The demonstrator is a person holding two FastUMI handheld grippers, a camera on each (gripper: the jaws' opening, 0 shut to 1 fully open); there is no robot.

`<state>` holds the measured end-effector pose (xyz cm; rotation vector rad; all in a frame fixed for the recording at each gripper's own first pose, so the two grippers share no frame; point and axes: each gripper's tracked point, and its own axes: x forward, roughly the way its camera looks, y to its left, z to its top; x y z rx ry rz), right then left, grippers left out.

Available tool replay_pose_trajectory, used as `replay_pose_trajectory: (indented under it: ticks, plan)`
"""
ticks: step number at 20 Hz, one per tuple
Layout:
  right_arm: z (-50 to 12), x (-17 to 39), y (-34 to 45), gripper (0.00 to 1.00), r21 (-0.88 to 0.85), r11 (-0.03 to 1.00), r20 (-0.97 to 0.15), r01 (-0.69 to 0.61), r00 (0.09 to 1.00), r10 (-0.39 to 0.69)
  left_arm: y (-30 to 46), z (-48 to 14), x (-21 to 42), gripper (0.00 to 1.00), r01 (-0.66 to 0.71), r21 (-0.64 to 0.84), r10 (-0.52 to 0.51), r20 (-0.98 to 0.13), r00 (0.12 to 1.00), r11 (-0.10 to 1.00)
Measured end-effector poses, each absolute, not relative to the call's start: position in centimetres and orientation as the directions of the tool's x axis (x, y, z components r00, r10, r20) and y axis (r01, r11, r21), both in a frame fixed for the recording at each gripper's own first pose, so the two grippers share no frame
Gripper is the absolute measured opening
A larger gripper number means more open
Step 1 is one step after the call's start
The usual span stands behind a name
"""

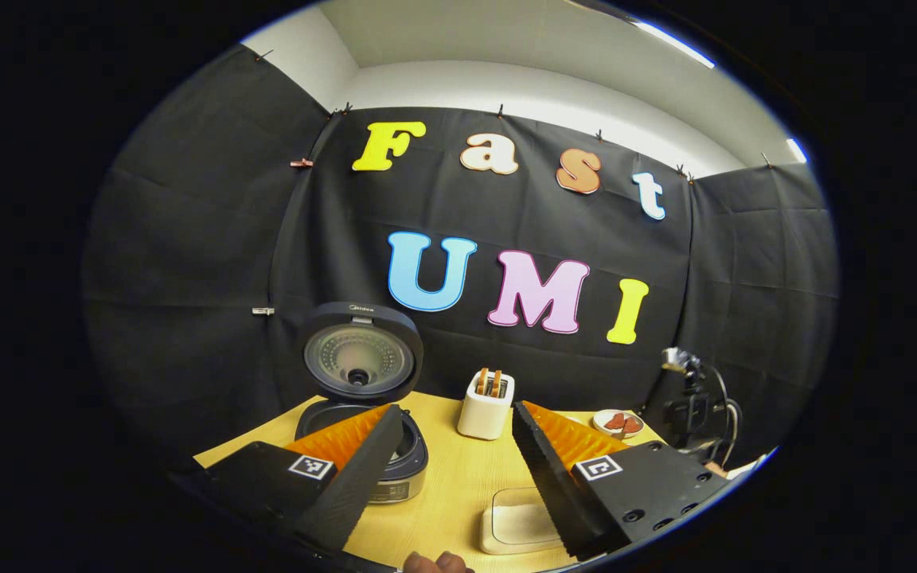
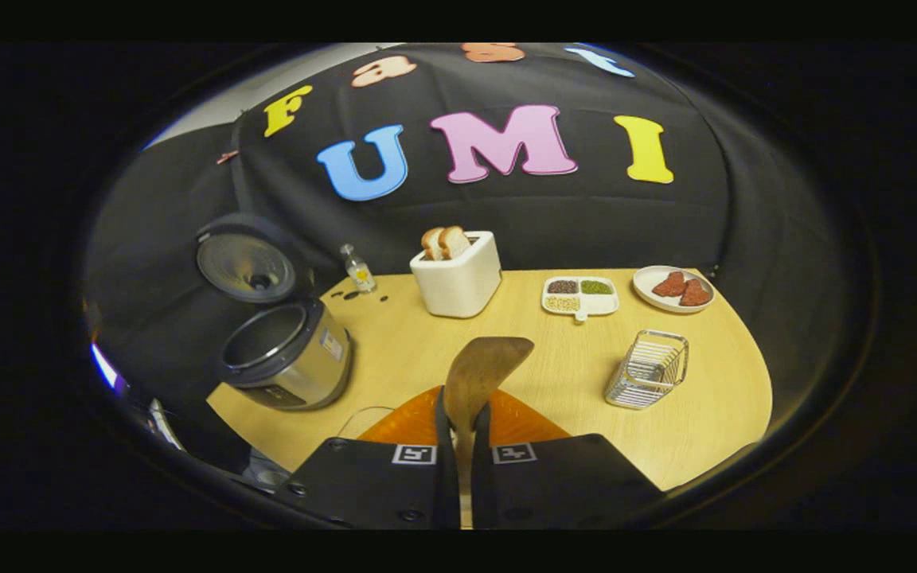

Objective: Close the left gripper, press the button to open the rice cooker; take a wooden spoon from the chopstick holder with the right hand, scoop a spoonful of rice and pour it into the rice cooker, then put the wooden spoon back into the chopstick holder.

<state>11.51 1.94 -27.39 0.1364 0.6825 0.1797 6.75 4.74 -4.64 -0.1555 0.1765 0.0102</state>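
Clamping the wooden spoon (image 2: 481, 374), your right gripper (image 2: 465, 422) has both fingers pressed flat against the handle, bowl of the spoon sticking up and forward past the tips, over the table (image 2: 705, 422). Bowl looks bare, no rice on it that I can make out.

Your left gripper (image 1: 450, 454) is spread wide, 2 fingers well apart, nothing between them. It hangs above the table edge, with the white rice dish (image 1: 516, 521) low between the fingers and partly hidden by the right-hand finger.

Rice cooker (image 2: 283, 354) sits at the left end of the table, lid (image 2: 245, 259) up and tilted back, inner pot visible and dark inside; contents cannot tell. In the left gripper view the cooker is just behind the left-hand finger.

Wire chopstick holder (image 2: 649, 370) stands right of the spoon, near the table's right edge, apart from the gripper.

Further back: white toaster (image 2: 458, 274) with 2 bread slices, a small bottle (image 2: 359, 269) beside the cooker, a 4-part tray of grains (image 2: 579, 296), a plate (image 2: 649, 278) with red pieces at the far right.

A fingertip (image 1: 436, 563) shows at the bottom of the left gripper view.
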Motion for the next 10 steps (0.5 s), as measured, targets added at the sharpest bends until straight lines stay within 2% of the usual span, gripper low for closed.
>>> replay_pose_trajectory:
  ticks: [4,5,6,8,9,10]
  plan:
    - [-31.2,11.4,3.3,0.11,0.101,0.986,-0.649,-0.131,0.743,0.165,5.5,-4.1,6.2,0.95,-0.014,-0.155,-0.012,-0.166,0.986,0.988]
    - [-32.2,11.3,3.5,0.06,0.093,0.988,-0.66,-0.122,0.735,0.153,5.6,-4.2,6.1,0.95,-0.014,-0.153,-0.011,-0.164,0.986,0.988]
    - [-32.9,11.3,3.8,0.11,0.093,0.989,-0.673,-0.116,0.724,0.149,5.9,-4.2,5.9,0.95,-0.015,-0.152,-0.011,-0.166,0.986,0.988]
    - [-33.0,11.6,4.5,0.11,0.1,0.99,-0.674,-0.102,0.725,0.142,6.4,-4.5,5.7,0.95,-0.021,-0.156,-0.006,-0.172,0.985,0.988]
    - [-33.2,11.5,4.9,0.06,0.115,0.989,-0.679,-0.097,0.719,0.149,6.6,-4.6,5.6,0.95,-0.025,-0.16,-0.003,-0.173,0.985,0.987]
    - [-33.4,11.5,5.3,0.11,0.144,0.986,-0.687,-0.084,0.709,0.161,6.7,-4.6,5.7,0.95,-0.028,-0.165,-0.001,-0.174,0.985,0.986]
